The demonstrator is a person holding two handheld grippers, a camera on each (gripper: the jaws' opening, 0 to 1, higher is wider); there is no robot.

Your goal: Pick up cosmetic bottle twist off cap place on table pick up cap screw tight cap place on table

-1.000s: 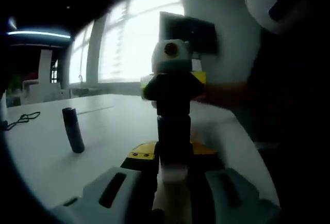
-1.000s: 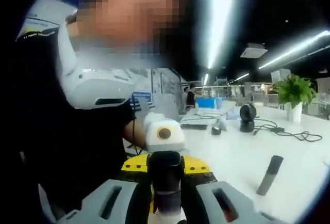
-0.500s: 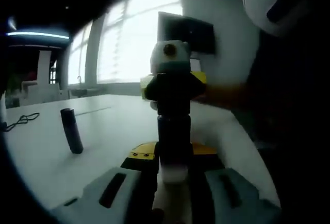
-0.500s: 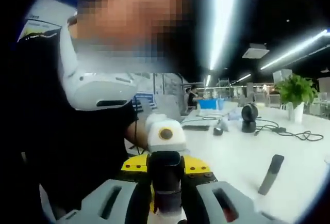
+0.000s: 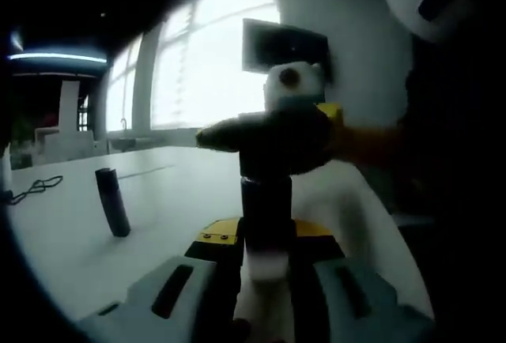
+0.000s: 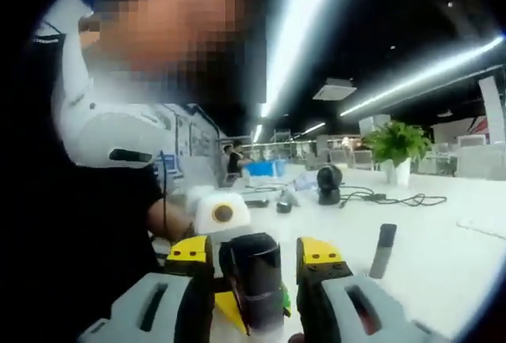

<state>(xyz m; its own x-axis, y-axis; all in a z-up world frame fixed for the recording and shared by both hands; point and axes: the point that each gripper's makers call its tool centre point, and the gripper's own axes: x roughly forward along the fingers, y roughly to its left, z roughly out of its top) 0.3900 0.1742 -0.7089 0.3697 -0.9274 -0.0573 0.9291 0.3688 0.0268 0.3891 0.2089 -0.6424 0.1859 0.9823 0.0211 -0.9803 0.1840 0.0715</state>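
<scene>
My left gripper is shut on the pale body of the cosmetic bottle, which it holds upright above the white table. The bottle's dark cap points up. My right gripper sits over the cap's top, rolled to one side and blurred. In the right gripper view the black cap stands between the jaws of my right gripper, with narrow gaps on both sides, so the jaws look open around it.
A slim dark tube stands on the table. A cable lies at its far side. A black fan, more cables and a potted plant are further off. The person's body is close behind.
The right gripper's jaws have parted from the cap they were pinching, and that gripper has rolled around the cap. The left gripper and bottle have stayed still.
</scene>
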